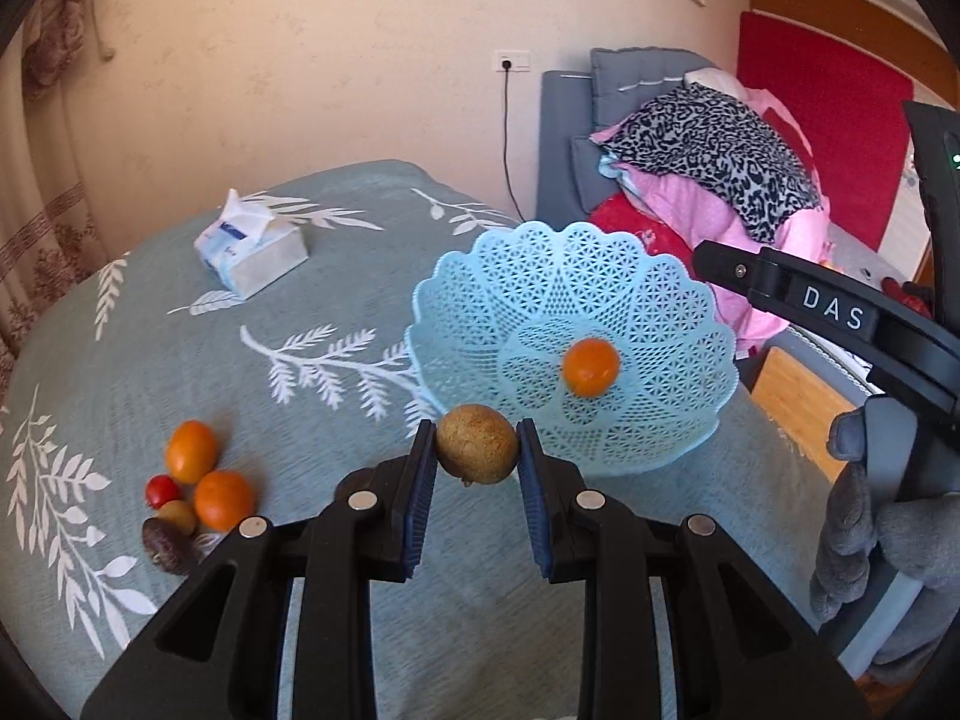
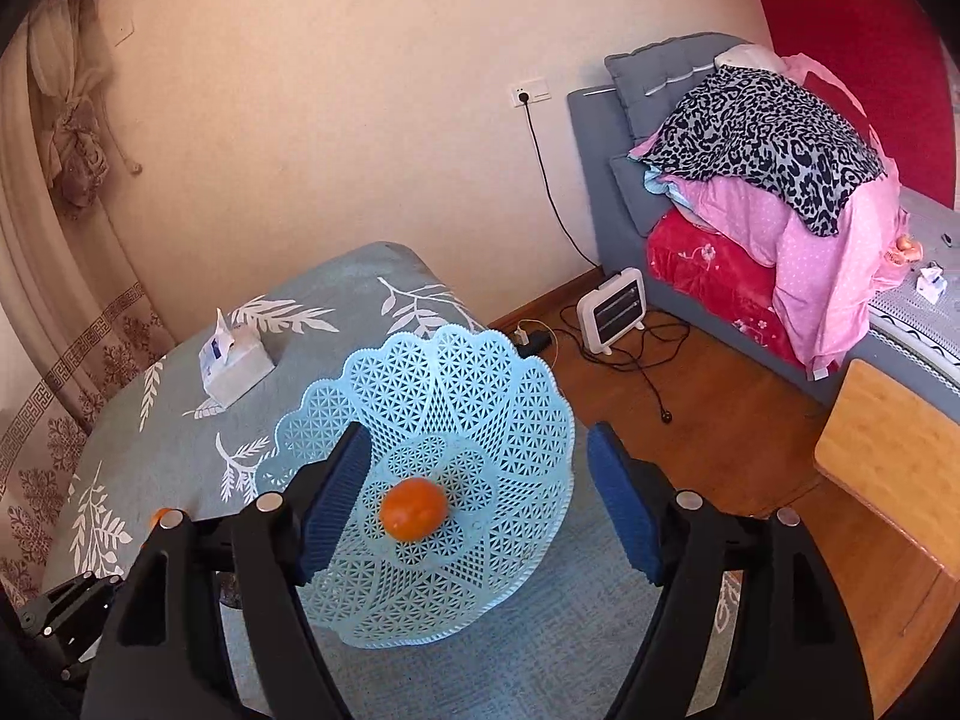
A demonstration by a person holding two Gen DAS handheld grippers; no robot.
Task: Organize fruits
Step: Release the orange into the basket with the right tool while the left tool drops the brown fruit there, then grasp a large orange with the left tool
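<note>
Left tongs hiding kiwi's sides

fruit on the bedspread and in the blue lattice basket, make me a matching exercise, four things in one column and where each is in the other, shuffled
Things:
1. brown rough-skinned round fruit
2. orange round fruit alone
3. small red round fruit
4. white and blue tissue pack

Places:
A. in the pile of loose fruit on the grey-green leaf-print bedspread
B. in the middle of the light blue plastic lattice basket
C. between the pads of the left gripper
D. by itself at the far end of the bedspread

Pairs: 1-C, 2-B, 3-A, 4-D
</note>
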